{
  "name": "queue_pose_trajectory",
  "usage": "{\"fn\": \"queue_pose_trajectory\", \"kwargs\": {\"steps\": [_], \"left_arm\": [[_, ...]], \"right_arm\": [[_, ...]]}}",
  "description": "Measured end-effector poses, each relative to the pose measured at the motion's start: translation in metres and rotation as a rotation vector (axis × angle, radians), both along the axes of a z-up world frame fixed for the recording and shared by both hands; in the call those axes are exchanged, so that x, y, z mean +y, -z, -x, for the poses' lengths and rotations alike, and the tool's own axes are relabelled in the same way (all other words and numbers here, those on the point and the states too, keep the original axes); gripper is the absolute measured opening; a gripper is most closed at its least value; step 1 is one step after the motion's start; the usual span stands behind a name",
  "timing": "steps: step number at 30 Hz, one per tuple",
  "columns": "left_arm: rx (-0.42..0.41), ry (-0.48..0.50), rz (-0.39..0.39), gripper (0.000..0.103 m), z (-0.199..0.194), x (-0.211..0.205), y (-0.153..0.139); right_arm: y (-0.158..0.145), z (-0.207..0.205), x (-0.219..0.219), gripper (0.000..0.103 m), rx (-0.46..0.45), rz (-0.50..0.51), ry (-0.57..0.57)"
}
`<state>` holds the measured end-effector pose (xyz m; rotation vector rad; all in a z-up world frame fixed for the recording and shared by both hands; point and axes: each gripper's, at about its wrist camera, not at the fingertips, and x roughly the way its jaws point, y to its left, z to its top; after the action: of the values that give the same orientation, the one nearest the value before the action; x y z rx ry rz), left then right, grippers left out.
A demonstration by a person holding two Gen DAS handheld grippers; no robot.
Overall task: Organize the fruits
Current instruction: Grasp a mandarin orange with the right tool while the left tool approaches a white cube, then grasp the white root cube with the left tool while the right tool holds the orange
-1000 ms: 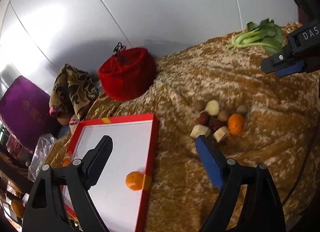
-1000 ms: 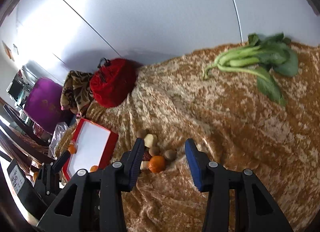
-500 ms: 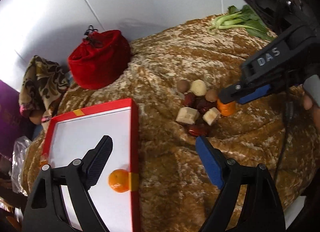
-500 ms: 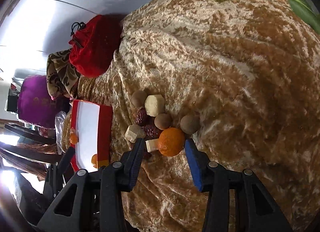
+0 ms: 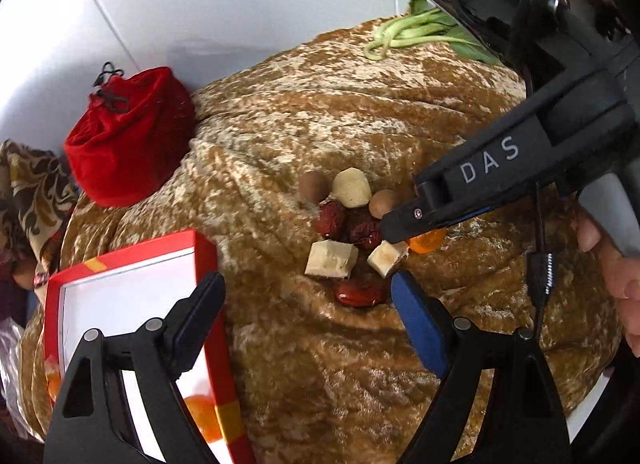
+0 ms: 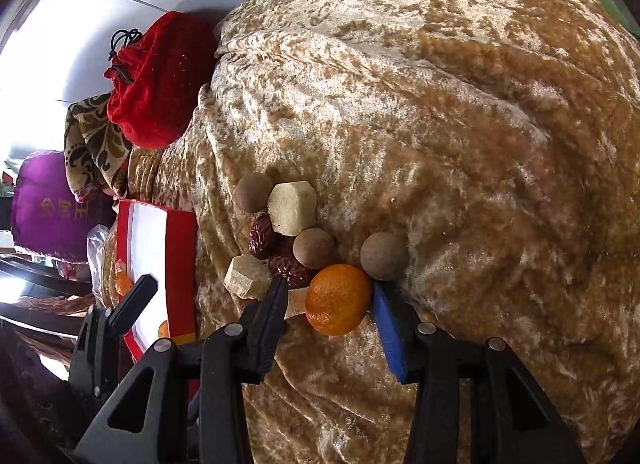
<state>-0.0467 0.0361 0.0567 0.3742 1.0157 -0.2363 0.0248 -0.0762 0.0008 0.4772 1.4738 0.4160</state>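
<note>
A small orange lies on the gold velvet cloth at the near edge of a pile of red dates, pale chunks and brown round fruits. My right gripper straddles the orange. Its blue pad touches the orange's right side, and a sliver of gap shows on the black finger's side. In the left wrist view the right gripper hides most of the orange. My left gripper hangs open and empty, between the pile and a red-rimmed white tray that holds an orange.
A red velvet pouch and a patterned cloth sit at the back left by the grey wall. Green leafy stalks lie at the far right. A person's hand grips the right handle. A purple cushion lies beyond the tray.
The right gripper came down from above the cloth onto the pile, so its fingers now flank the orange. The left gripper sank and tipped down, bringing the pile closer.
</note>
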Motion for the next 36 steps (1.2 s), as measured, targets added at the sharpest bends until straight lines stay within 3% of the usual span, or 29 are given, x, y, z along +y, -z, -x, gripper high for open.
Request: {"fn": "queue_pose_trajectory", "kwargs": {"steps": [5, 8, 14, 20, 27, 36], "left_arm": [[0.016, 0.021, 0.007, 0.085, -0.014, -0.001, 0.007], [0.048, 0.041, 0.024, 0.075, -0.021, 0.002, 0.014], [0.074, 0.110, 0.014, 0.063, -0.026, -0.003, 0.022], [0.146, 0.078, 0.092, 0.049, -0.036, 0.006, 0.028], [0.203, 0.065, 0.087, 0.047, -0.032, 0.007, 0.038], [0.180, 0.058, 0.082, 0.040, -0.033, 0.006, 0.036]], "right_arm": [[0.002, 0.000, -0.005, 0.041, 0.026, -0.029, 0.010], [0.005, 0.000, -0.014, 0.033, 0.044, -0.050, 0.021], [0.008, -0.002, -0.018, 0.033, 0.067, -0.078, 0.021], [0.011, -0.003, -0.020, 0.034, 0.075, -0.087, 0.018], [0.012, -0.002, -0.012, 0.036, 0.086, -0.087, 0.002], [0.012, -0.001, -0.012, 0.035, 0.076, -0.085, 0.010]]}}
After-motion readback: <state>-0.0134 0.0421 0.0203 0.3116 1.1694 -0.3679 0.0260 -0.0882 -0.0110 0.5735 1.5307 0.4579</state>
